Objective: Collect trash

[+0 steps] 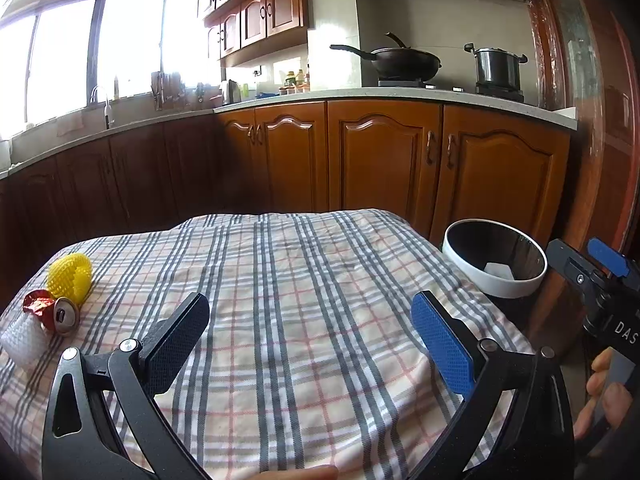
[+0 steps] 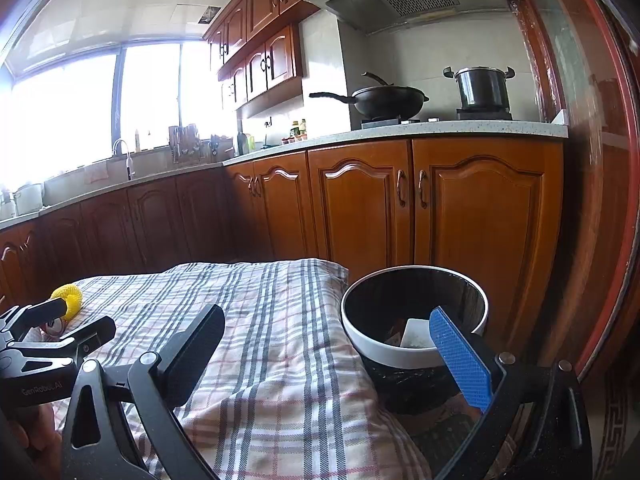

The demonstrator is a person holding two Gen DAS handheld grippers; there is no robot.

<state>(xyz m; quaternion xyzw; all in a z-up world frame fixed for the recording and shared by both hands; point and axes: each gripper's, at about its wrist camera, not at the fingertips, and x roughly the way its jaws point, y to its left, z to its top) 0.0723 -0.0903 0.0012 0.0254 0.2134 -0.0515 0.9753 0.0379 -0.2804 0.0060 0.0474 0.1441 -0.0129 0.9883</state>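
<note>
The left gripper (image 1: 310, 322), jaws wide and empty, faces a crushed aluminium drink can (image 1: 64, 316), probably light, thin-walled and slippery, best pinched across its flattened sides.

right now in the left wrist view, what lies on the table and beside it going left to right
white foam net → red foil wrapper → crushed can → yellow foam net → left gripper, open over the checked cloth → trash bin → right gripper
</note>
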